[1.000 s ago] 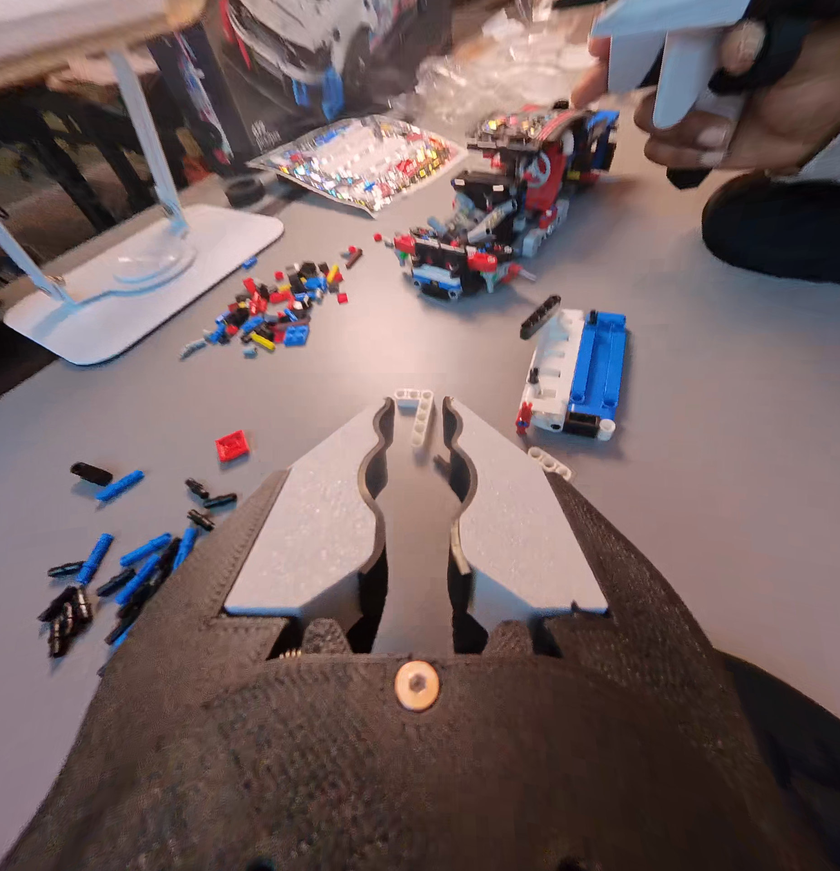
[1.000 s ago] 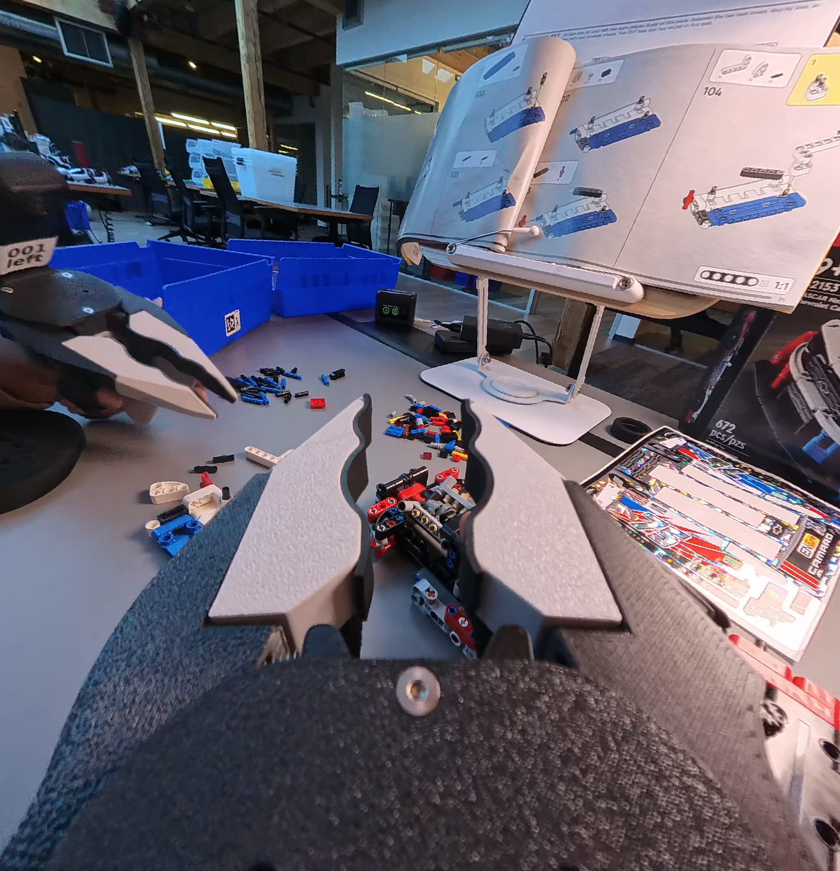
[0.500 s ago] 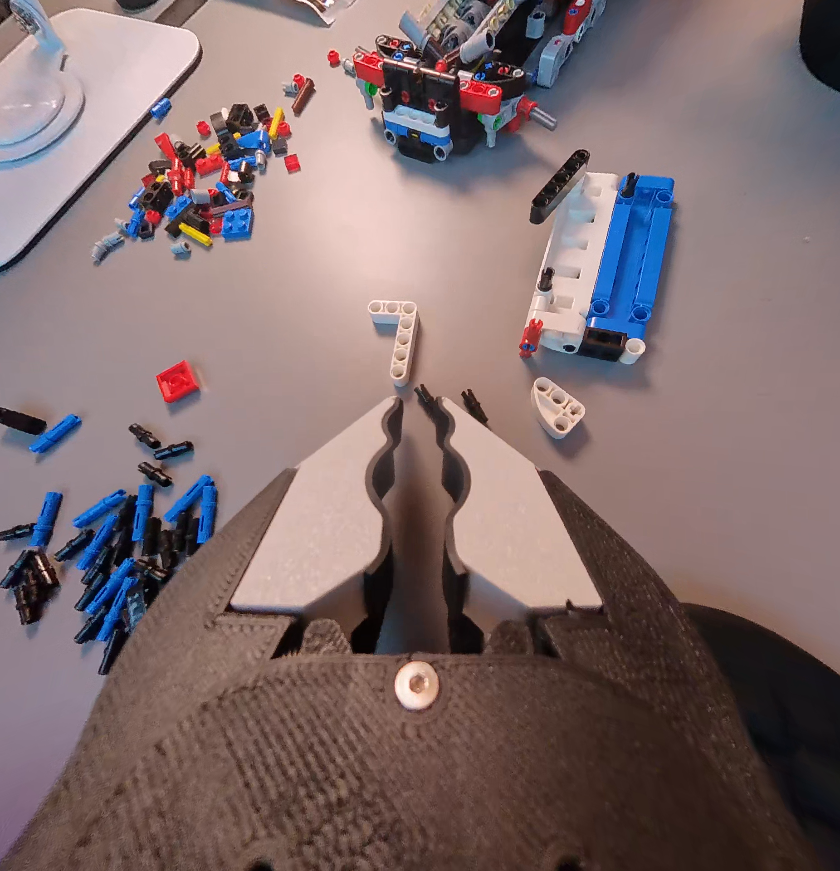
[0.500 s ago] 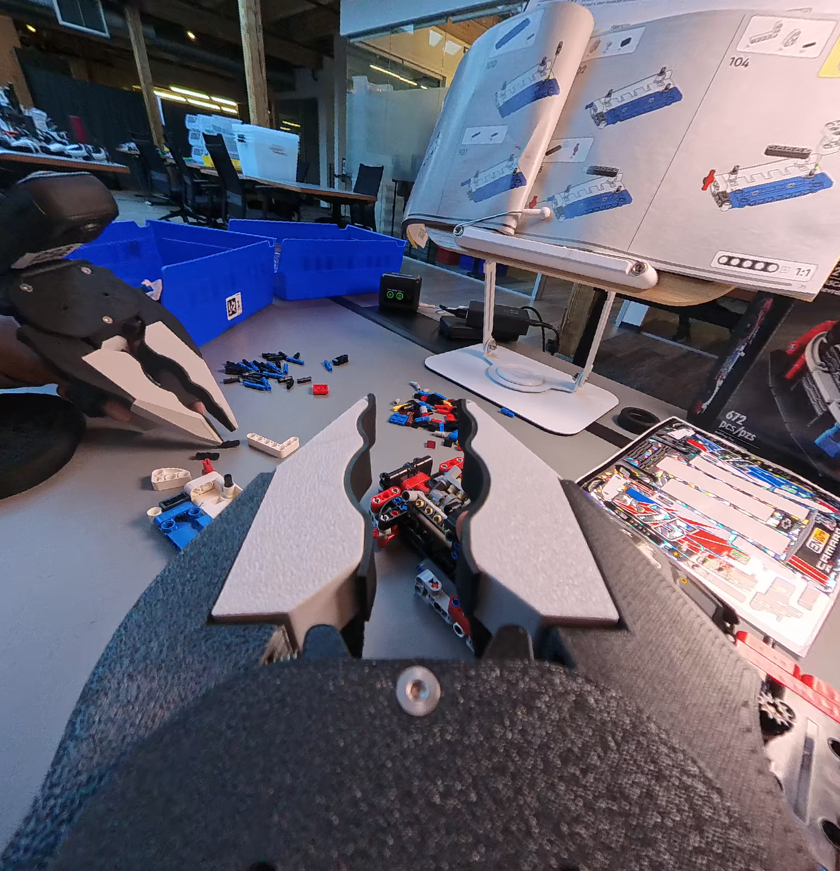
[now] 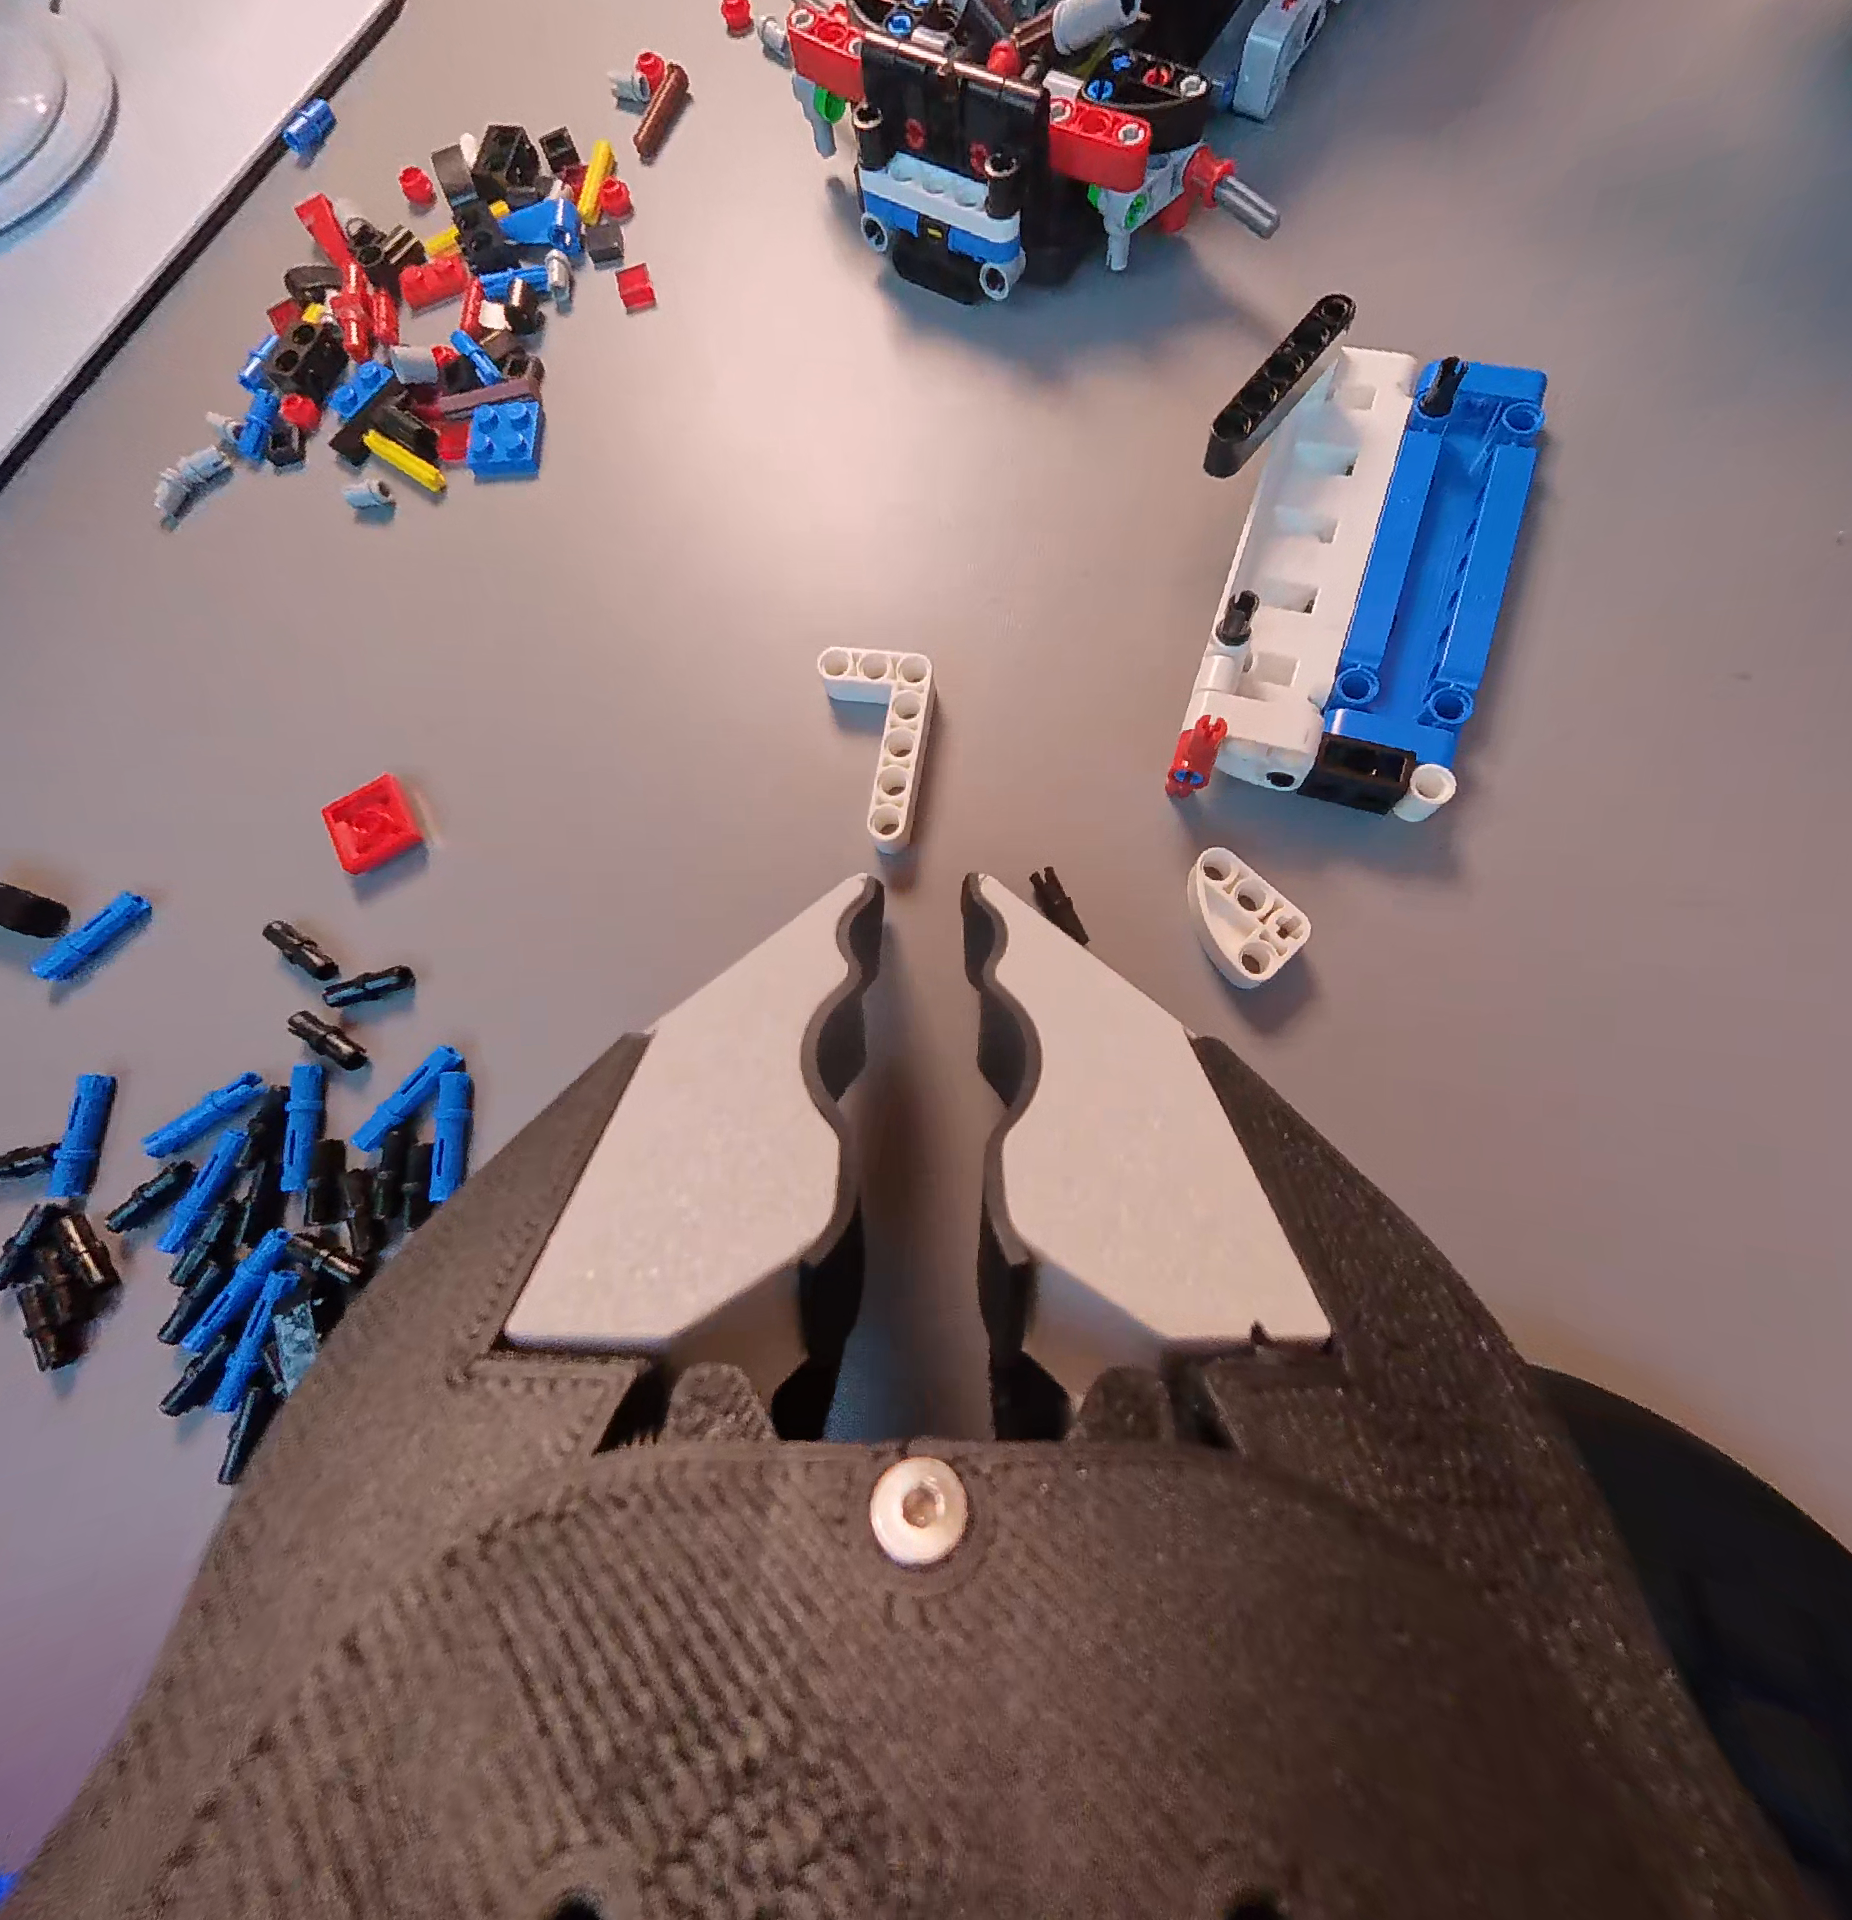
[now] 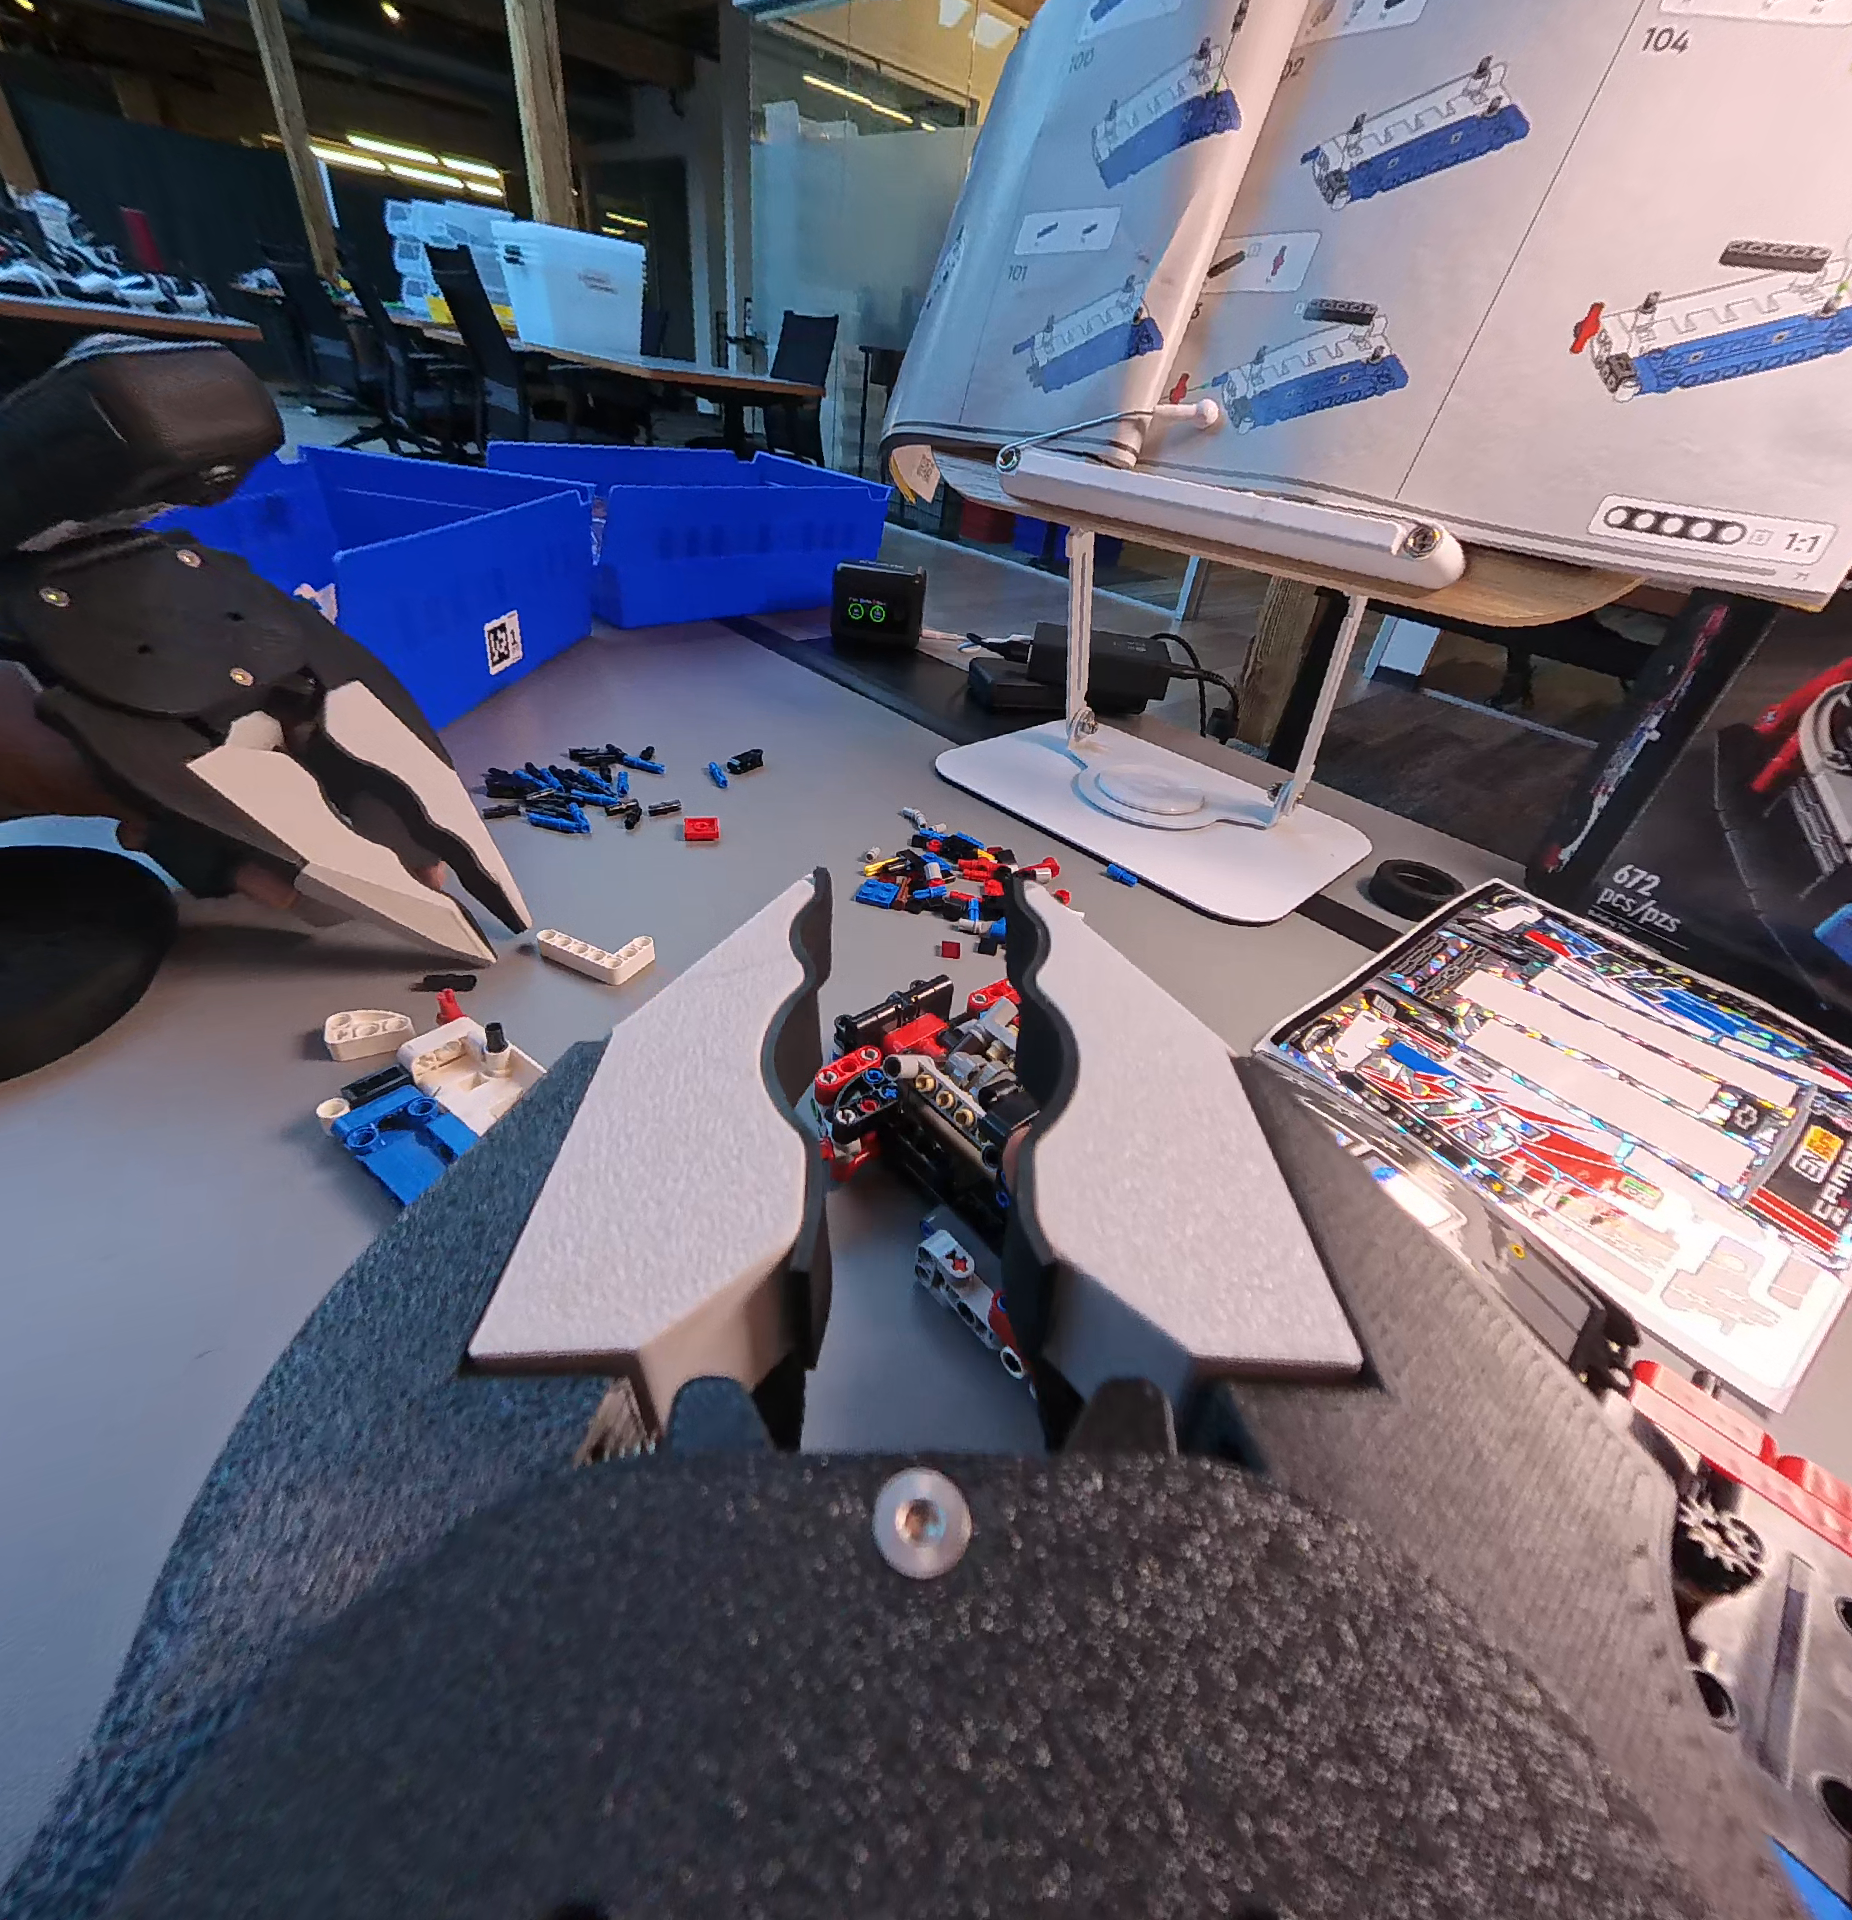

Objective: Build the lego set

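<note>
1. Centrally, the white L-shaped beam point(image 5: 891, 743) lies flat on the grey table point(image 5: 693, 582), just ahead of the left gripper point(image 5: 922, 894), whose jaws stand slightly apart with nothing between them; its tips hang low over the table.
2. A small black pin point(image 5: 1055, 900) lies just beside that gripper's right finger (partly hidden by it).
3. A white curved piece point(image 5: 1249, 930) sits near the pin, to its right.
4. The blue-and-white sub-assembly point(image 5: 1389, 592) lies flat farther right, with a black beam point(image 5: 1277, 387) leaning on its far white edge and a red pin at its near corner.
5. The car chassis point(image 5: 995, 135), black, red, white and blue, stands at the far side of the table; in the right wrist view it lies between and beyond the fingers of the right gripper point(image 6: 917, 904), whose jaws are apart and empty.
6. A heap of mixed small parts point(image 5: 413, 312) lies left of the chassis; a red square tile point(image 5: 373, 823) sits alone, nearer.
7. A scatter of blue and black pins point(image 5: 236, 1205) lies at the left gripper's left.
8. Outlying items: sticker sheet point(image 6: 1587, 1122), white book stand point(image 6: 1161, 821) holding the open instruction booklet point(image 6: 1473, 260), set box point(image 6: 1753, 790), loose tyre point(image 6: 1415, 885), blue bins point(image 6: 465, 561).
</note>
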Demonstrator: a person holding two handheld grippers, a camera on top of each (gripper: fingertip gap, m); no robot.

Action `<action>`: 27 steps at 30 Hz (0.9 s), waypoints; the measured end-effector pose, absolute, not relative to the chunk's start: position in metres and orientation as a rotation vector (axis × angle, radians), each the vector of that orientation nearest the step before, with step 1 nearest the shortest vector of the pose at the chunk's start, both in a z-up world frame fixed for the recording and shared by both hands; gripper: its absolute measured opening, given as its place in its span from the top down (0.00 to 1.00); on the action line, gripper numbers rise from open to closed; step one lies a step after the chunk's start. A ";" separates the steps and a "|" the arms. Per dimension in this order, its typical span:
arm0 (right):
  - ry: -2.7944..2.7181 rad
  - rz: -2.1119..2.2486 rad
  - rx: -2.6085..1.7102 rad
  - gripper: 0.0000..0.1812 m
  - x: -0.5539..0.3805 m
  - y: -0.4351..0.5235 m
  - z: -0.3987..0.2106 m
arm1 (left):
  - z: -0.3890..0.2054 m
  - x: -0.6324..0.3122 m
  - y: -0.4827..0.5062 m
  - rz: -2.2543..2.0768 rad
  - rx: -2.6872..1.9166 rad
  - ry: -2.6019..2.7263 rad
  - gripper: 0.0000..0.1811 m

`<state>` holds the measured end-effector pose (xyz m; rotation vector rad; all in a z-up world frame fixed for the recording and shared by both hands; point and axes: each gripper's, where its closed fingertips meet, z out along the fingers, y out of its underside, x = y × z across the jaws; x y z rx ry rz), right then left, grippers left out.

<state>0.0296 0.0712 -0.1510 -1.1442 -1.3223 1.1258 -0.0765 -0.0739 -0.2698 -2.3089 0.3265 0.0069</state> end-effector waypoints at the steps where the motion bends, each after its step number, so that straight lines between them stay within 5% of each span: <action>1: -1.322 1.124 -1.147 0.83 0.030 0.072 -0.151 | -0.269 -0.078 -0.075 0.028 -2.309 0.336 0.93; 12: -1.334 1.123 -1.164 0.83 0.029 0.072 -0.155 | -0.219 -0.127 -0.106 -0.059 -2.198 0.046 0.85; 27: -1.334 1.118 -1.195 0.83 0.028 0.076 -0.160 | -0.170 -0.181 -0.169 0.152 -2.063 -0.175 0.91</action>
